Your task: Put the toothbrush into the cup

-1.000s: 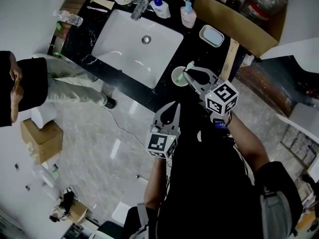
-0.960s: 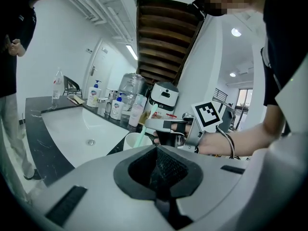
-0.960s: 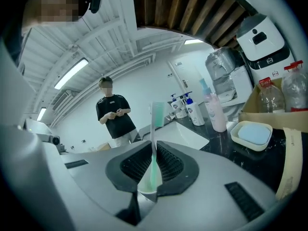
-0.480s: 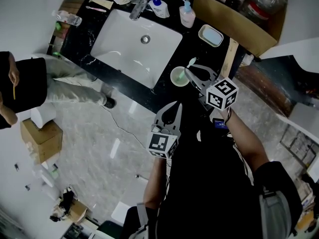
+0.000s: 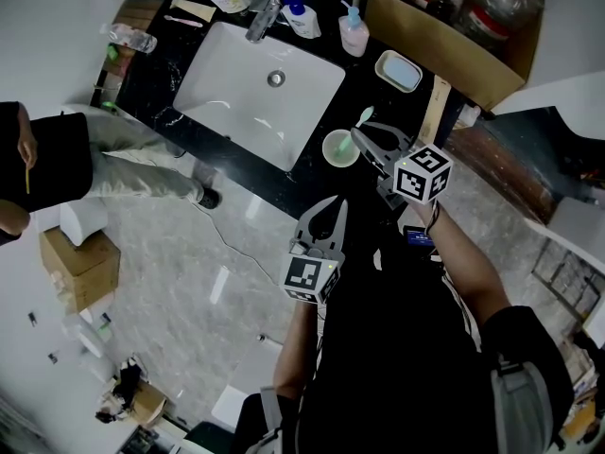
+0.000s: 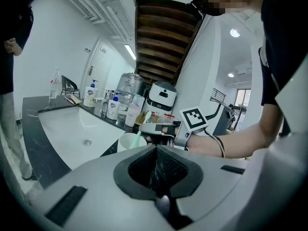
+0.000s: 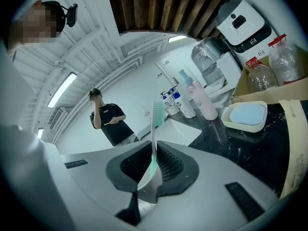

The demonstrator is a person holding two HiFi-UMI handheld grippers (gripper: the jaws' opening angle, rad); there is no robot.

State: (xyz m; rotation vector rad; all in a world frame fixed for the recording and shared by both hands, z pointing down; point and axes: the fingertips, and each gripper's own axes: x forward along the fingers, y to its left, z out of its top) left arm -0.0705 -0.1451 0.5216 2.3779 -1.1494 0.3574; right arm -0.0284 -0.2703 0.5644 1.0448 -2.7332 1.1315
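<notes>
Pinching the toothbrush (image 7: 156, 115) in my right tongs (image 7: 154, 146), bristles sticking past the tips toward 12 o'clock. Head view: brush head just off the cup (image 5: 340, 148) rim, at 1 o'clock. Cup stands on black counter (image 5: 378, 102), sink (image 5: 255, 93) at its 10 o'clock. Left tongs (image 6: 157, 148) pressed together, empty.

Mint-green toothbrush (image 7: 155, 129), bristles up, pinched in right gripper (image 7: 153, 150) fingers, upper centre of head view. Just lower left: pale round cup (image 5: 341, 148), upright on black worktop (image 5: 369, 78).
</notes>
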